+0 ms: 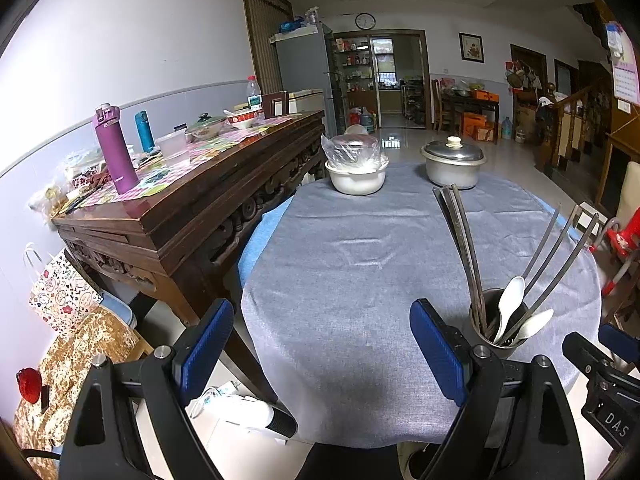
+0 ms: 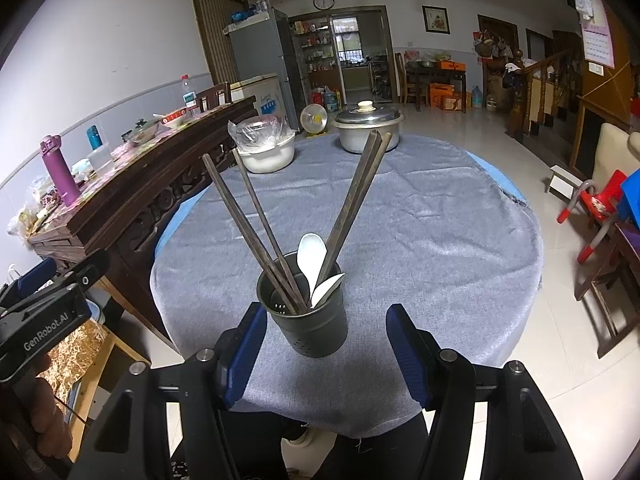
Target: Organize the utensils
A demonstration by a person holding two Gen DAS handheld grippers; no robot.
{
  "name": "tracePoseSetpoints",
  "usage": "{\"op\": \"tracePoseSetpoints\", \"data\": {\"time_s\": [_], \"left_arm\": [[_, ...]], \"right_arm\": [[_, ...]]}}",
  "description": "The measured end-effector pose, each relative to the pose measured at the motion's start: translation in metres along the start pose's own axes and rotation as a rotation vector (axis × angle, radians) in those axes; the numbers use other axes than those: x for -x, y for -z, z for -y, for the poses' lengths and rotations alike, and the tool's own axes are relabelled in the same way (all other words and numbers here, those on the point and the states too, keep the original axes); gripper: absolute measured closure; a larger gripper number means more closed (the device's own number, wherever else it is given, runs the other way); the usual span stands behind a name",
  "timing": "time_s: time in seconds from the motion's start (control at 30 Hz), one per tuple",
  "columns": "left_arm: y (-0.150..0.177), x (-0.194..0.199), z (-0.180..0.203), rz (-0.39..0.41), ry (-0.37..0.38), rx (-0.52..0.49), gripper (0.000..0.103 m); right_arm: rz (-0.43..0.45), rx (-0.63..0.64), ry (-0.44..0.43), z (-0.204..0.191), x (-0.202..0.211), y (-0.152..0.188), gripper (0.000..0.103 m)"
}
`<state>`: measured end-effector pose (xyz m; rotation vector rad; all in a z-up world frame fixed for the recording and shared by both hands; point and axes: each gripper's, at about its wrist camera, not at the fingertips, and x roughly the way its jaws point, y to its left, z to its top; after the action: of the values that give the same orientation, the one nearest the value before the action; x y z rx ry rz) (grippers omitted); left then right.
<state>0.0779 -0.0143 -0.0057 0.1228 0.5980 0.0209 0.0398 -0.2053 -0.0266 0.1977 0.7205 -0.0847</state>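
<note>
Your right gripper (image 2: 326, 354), jaws apart and empty, sits just before the upright dark metal utensil cup (image 2: 306, 320); your left gripper (image 1: 320, 354) gapes empty beside it.

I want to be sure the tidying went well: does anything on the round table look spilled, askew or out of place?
Nothing stands out. The chopsticks and white spoons all stand in the upright utensil holder, merely leaning apart. The grey cloth shows no spills, though its right hem is a little frayed.
</note>
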Motion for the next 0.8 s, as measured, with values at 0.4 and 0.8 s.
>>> {"op": "tracePoseSetpoints", "data": {"time_s": [0.4,0.8], "left_arm": [[0.001,0.0,-0.004,0.003,-0.007,0.015,0.013],[0.002,-0.002,-0.01,-0.004,-0.002,0.026,0.013]], "right_arm": [[0.02,0.007,0.012,-0.004,0.007,-0.001,0.037],[0.014,0.022,0.022,-0.011,0.005,-0.002,0.037]]}}
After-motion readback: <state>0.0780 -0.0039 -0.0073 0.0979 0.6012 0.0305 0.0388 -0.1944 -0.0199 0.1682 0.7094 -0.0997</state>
